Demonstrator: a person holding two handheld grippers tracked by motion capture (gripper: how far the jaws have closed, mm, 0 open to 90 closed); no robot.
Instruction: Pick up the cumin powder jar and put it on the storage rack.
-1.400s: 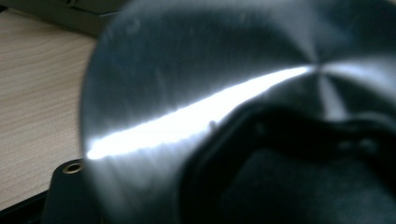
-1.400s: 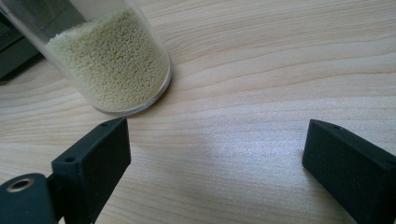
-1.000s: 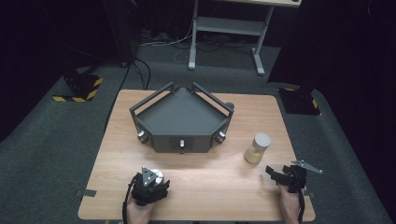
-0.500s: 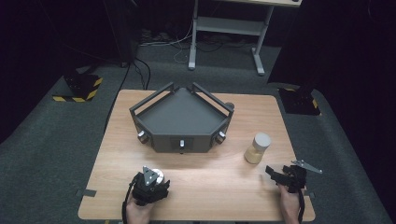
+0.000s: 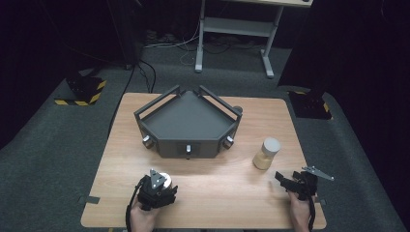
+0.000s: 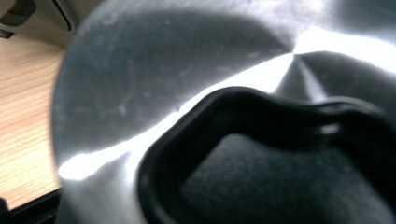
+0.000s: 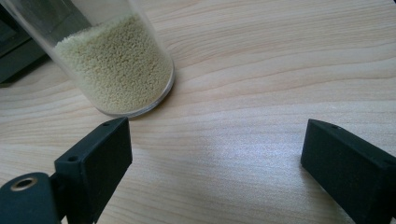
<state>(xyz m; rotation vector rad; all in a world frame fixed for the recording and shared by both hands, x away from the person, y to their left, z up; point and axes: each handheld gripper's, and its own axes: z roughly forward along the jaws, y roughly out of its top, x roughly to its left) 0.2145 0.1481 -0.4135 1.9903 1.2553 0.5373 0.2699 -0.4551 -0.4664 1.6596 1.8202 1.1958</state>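
- Near the front left of the table [image 5: 227, 188], the left gripper [image 5: 155, 192] sits over a shiny metal lid [image 6: 154, 88], its jaws clamped on it.
- Close to that gripper's camera, the brushed metal surface and a black moulded part lie right against the lens.
- Beyond the right gripper [image 7: 212, 163], whose jaws stand spread with bare wood between them, the jar of pale grains [image 7: 116, 70] stands upright, just ahead and to its left, untouched.
- Farther back, past both grippers, a dark angular tray [image 5: 188, 121] rests mid-table.
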